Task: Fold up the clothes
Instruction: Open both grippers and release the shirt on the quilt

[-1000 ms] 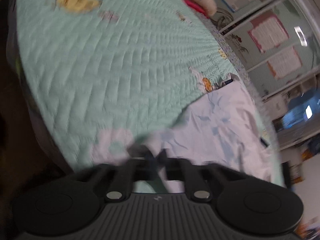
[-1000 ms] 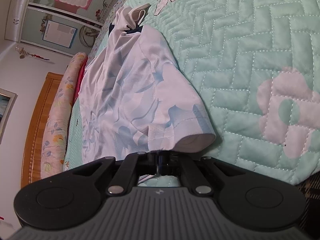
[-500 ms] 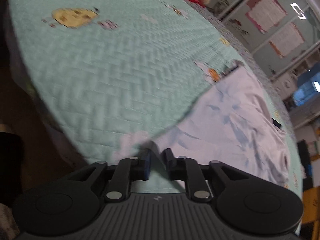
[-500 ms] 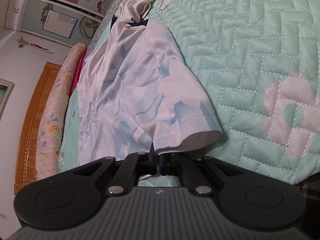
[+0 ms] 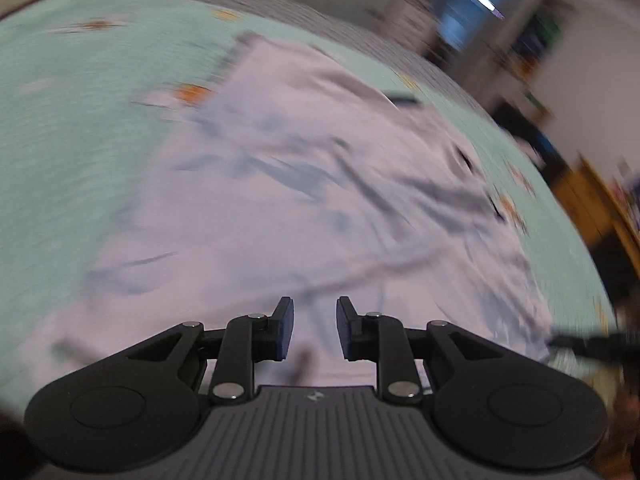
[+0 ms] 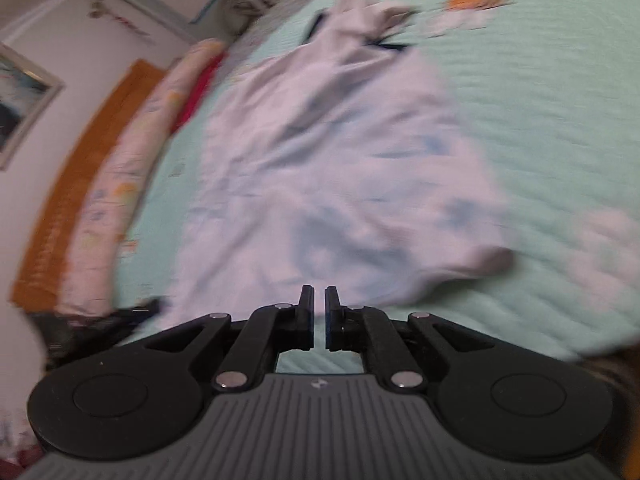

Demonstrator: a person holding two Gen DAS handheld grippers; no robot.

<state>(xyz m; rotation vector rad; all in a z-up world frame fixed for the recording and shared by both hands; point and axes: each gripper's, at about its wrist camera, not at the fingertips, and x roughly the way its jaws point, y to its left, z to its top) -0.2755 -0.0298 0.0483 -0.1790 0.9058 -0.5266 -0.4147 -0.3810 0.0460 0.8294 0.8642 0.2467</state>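
Note:
A white shirt with a pale blue print (image 5: 320,168) lies spread on the mint quilted bedspread (image 5: 72,120). Both views are blurred by motion. My left gripper (image 5: 314,304) hangs over the shirt's near part, its jaws opening, with nothing between the blue pads. In the right wrist view the same shirt (image 6: 340,160) stretches away toward its dark-trimmed collar, one short sleeve (image 6: 480,256) sticking out to the right. My right gripper (image 6: 319,294) is just above the shirt's near edge. Its jaws are opening by a narrow slit and no cloth is pinched in it.
A floral pillow roll (image 6: 132,168) and a red cloth (image 6: 200,92) lie along the wooden headboard (image 6: 68,192) at the left. The bed's edge (image 6: 600,356) drops off at the lower right. A dark blurred shape (image 5: 592,344) pokes in at the right of the left wrist view.
Both grippers were shut on the shirt, left on the hem, right by the sleeve; both have let go and lifted. The left has rolled and swung over the shirt.

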